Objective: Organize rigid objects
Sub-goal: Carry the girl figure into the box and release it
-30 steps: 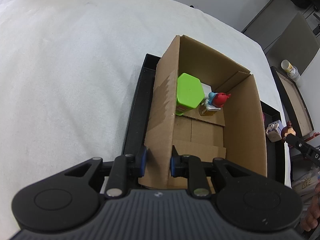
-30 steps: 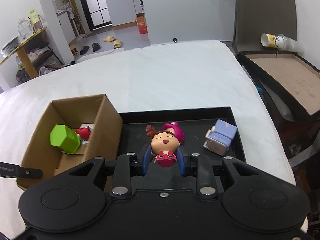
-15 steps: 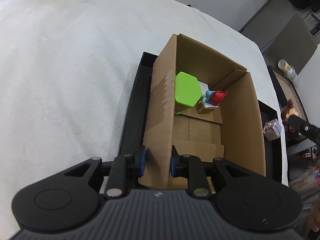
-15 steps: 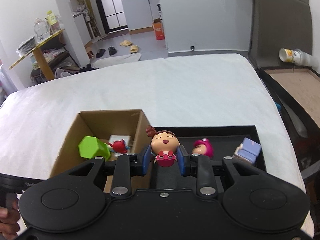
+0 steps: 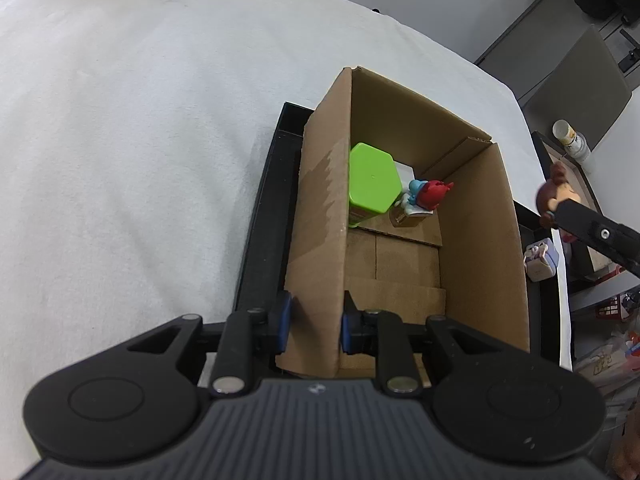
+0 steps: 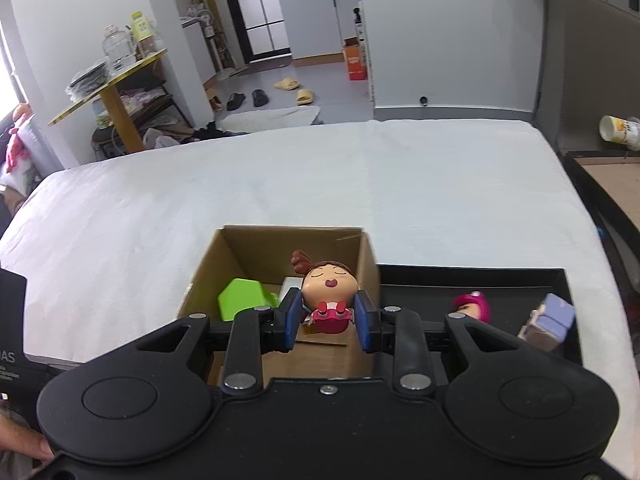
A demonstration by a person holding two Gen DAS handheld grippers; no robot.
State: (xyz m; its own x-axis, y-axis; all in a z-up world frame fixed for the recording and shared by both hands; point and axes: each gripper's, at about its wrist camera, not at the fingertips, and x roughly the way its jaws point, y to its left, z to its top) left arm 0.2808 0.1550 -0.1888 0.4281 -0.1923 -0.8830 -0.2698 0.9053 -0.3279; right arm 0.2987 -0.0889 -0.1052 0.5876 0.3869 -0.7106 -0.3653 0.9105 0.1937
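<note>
One small brown-haired doll figurine in a red dress [image 6: 327, 294] is travelling in the right gripper [image 6: 327, 322], whose blue-padded jaws are clenched on its body, and over the last second it has been carried from above the black tray across to the open brown cardboard box [image 6: 294, 234]; it is now hanging over the box's right-hand side, near the wall that divides box from tray. That is putting the sorting step close to its drop: judging by this, the jaws only need lowering and releasing for the doll to land among the things already inside. The left gripper [image 5: 316, 322] is staying clamped on the box's near wall, one jaw outside and one inside, steadying it. Inside the box, a lime-green hexagonal plastic block [image 5: 372, 182] is standing against the left wall, with a little red-and-blue toy figure [image 5: 426, 196] just beside it on a small tan base; the near half of the box floor is lying bare, so the landing spot looks free. Outward, the shallow black tray [image 6: 480, 276] is carrying the box and two things waiting their turn: a pink-haired doll head [image 6: 474, 308] and a lilac and white boxy toy [image 6: 550, 320], near each other. All of this is resting on a white bed [image 6: 280, 176]. The box's tall right wall is the one obstacle to clear.
</note>
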